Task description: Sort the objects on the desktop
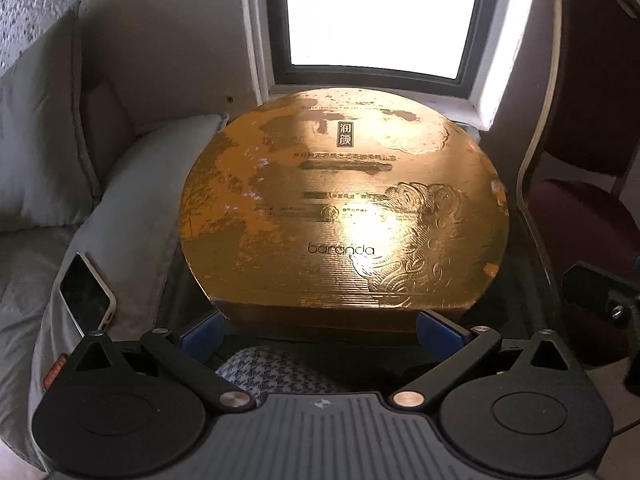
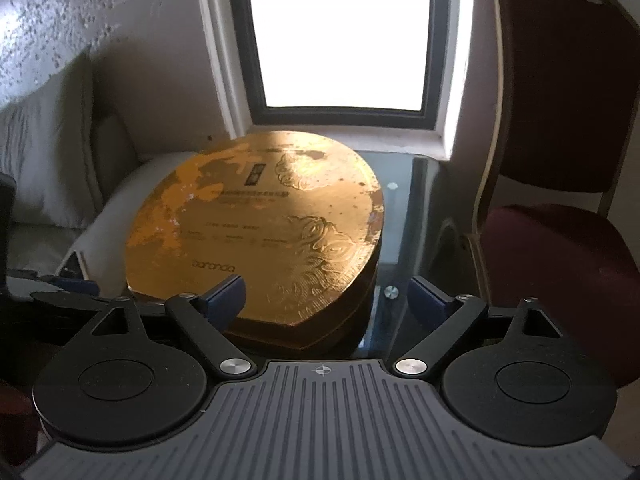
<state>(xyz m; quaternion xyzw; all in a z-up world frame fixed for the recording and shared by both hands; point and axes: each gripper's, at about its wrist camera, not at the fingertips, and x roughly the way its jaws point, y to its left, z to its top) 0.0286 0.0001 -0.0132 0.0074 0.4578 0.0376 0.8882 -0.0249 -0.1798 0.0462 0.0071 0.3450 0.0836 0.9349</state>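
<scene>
Left wrist view, L to R: phone (image 1: 86, 294) lies on pale bedding beside the surface; gold box (image 1: 344, 208) sits lid-on in mid frame, w/ my left claw (image 1: 322, 328) spread wide, tips apart at the box's near edge, whether touching I can't tell. Checked cloth (image 1: 272, 368) shows below, between the claw arms. Right wrist view, L to R: same gold box on the glass surface (image 2: 416, 184), near corner lying between my right claw (image 2: 326, 296) tips, also spread, gripping nothing; red chair (image 2: 560, 160) at far R. Progress: box is the only item seen on the surface. That fits either a sort nearly through, w/ the box last, or one w/ other items out of frame; can't settle which.
</scene>
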